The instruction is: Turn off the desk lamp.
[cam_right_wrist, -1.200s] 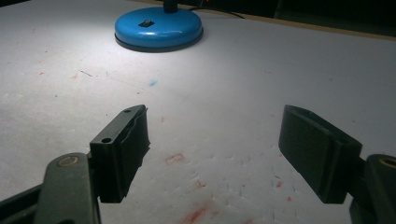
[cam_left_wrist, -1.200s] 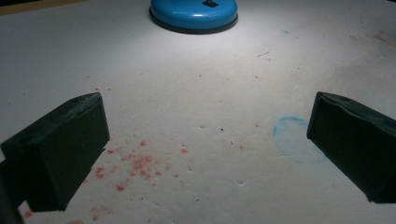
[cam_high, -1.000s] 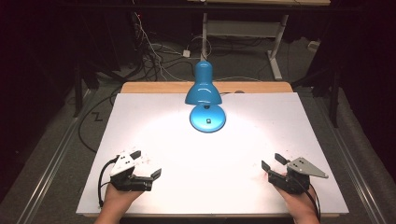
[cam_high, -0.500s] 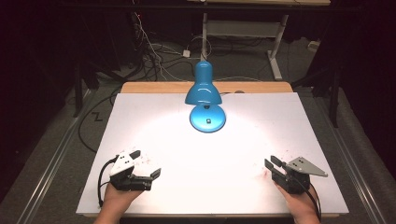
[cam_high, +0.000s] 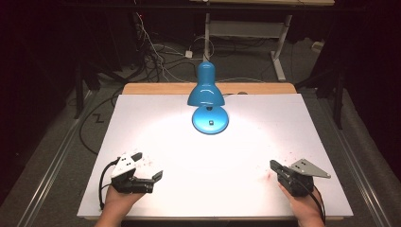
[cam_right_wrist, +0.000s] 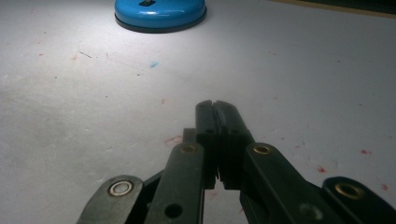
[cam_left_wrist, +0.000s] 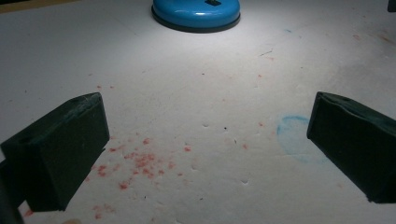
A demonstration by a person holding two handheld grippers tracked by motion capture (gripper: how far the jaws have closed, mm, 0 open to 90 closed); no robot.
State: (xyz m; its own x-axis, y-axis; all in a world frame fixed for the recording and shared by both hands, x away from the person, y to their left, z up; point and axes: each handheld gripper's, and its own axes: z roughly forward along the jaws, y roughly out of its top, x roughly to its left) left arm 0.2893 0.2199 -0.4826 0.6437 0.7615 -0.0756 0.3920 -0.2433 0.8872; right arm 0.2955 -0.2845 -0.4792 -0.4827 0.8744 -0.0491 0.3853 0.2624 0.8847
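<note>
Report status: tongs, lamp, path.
Left tongs open, empty. Right tongs just closed, empty. Blue lamp lit, upright, far side. Nothing between.

One blue lamp (cam_high: 207,101), one white table (cam_high: 265,142), and two hand-held grippers: left hand-held gripper (cam_high: 147,166), right hand-held gripper (cam_high: 274,166).

Desk (cam_high: 156,123): white top, wooden strip along the far edge. Red specks (cam_left_wrist: 140,163) between the left jaws; faint blue ring mark (cam_left_wrist: 294,135) beside one of them. Cables (cam_high: 156,52) on the dark floor (cam_high: 52,142) well beyond both jaws.
</note>
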